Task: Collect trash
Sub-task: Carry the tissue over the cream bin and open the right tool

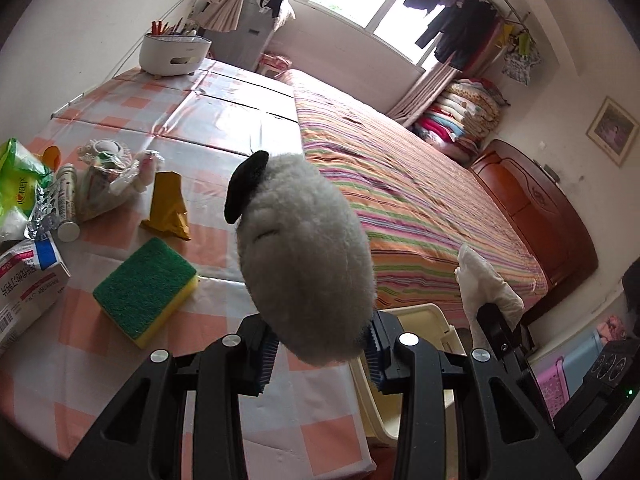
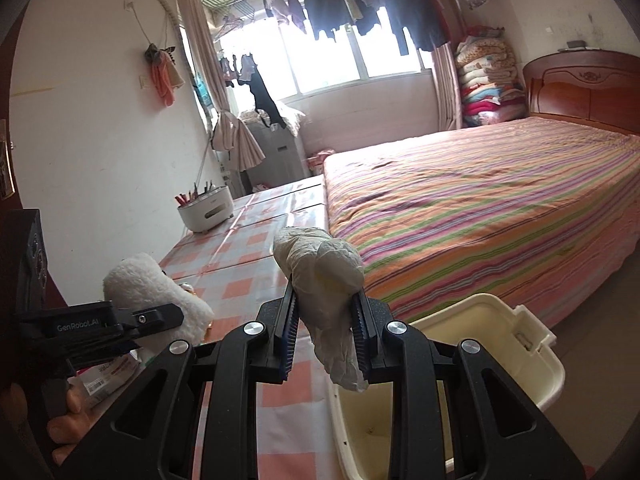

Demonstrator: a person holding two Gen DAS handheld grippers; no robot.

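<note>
The left tool [image 1: 322, 350] grips a fluffy grey-white plush toy [image 1: 304, 256]; beside it the right tool [image 2: 326, 340] pinches a crumpled white tissue [image 2: 332, 280], above the cream plastic bin [image 2: 500, 344].

Counts across table, bin and grippers

Two grippers: left gripper [image 1: 322, 354] with one plush toy [image 1: 304, 252], right gripper [image 2: 326, 344] with one crumpled tissue [image 2: 328, 280]. One cream bin [image 2: 496, 344], one sponge [image 1: 146, 292], one yellow wrapper [image 1: 168, 210], one white utensil holder [image 1: 174, 54], one bed [image 2: 480, 208].

Two close tool-mounted fisheyes across the checked table [image 1: 120, 100] toward the bed [image 2: 500, 200] (both)
</note>
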